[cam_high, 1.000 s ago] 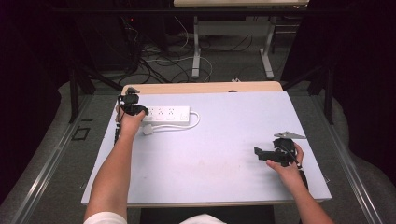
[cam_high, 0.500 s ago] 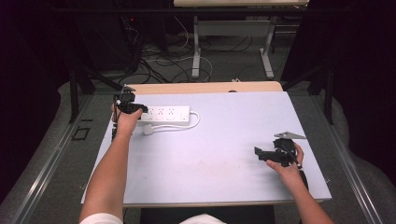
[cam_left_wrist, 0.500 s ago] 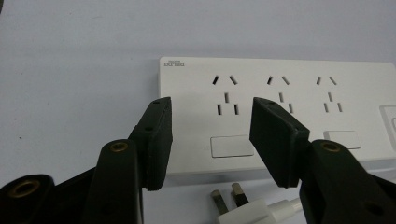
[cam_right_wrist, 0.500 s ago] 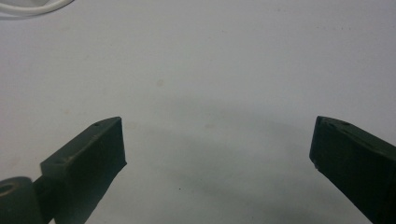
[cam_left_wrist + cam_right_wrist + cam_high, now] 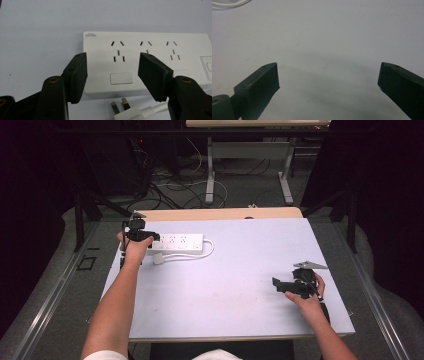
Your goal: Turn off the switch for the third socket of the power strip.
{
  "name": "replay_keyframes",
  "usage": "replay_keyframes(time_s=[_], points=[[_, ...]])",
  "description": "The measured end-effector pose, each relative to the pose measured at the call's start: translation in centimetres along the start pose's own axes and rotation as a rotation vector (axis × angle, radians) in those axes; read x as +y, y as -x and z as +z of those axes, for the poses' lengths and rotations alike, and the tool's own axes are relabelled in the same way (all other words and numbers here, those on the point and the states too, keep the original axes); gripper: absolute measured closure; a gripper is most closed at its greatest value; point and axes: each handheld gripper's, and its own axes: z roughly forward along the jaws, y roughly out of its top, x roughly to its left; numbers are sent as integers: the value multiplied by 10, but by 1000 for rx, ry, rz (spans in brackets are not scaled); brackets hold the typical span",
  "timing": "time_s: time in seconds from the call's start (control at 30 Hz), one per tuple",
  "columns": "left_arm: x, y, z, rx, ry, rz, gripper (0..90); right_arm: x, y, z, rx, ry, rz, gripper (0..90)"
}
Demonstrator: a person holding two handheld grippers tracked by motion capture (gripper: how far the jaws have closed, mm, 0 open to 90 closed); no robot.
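Observation:
A white power strip (image 5: 179, 241) lies at the table's far left, its cable (image 5: 210, 251) looping back to a white plug (image 5: 159, 259) in front of it. My left gripper (image 5: 149, 238) hovers over the strip's left end. In the left gripper view the jaws stand open on either side of the first socket of the strip (image 5: 150, 55), gripping nothing, and the plug (image 5: 127, 112) lies loose just below with its prongs showing. My right gripper (image 5: 278, 285) rests near the table's right front, open wide (image 5: 328, 80) over bare surface.
The pale table (image 5: 240, 270) has a wooden strip along its far edge (image 5: 220, 214). A bit of white cable (image 5: 229, 4) shows in the right gripper view's top left corner. Beyond the table are desk legs (image 5: 210, 175) and floor cables.
My left hand has shifted slightly to the left along the power strip's end. The right gripper has stayed where it was.

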Motion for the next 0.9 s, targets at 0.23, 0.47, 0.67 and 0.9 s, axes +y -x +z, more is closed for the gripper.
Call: replay_keyframes(time_s=[0.23,0.47,0.67,0.9], points=[[-2,-3,-4,6,-11,-24,329,0,0,0,-3,0,5,30],[-4,-3,-13,14,-6,23,300,0,0,-1,-4,5,3,30],[-5,1,-22,10,34,72,297,0,0,-1,-4,7,-3,31],[-6,5,-31,-4,52,86,284,0,-1,-1,-3,6,-2,31]])
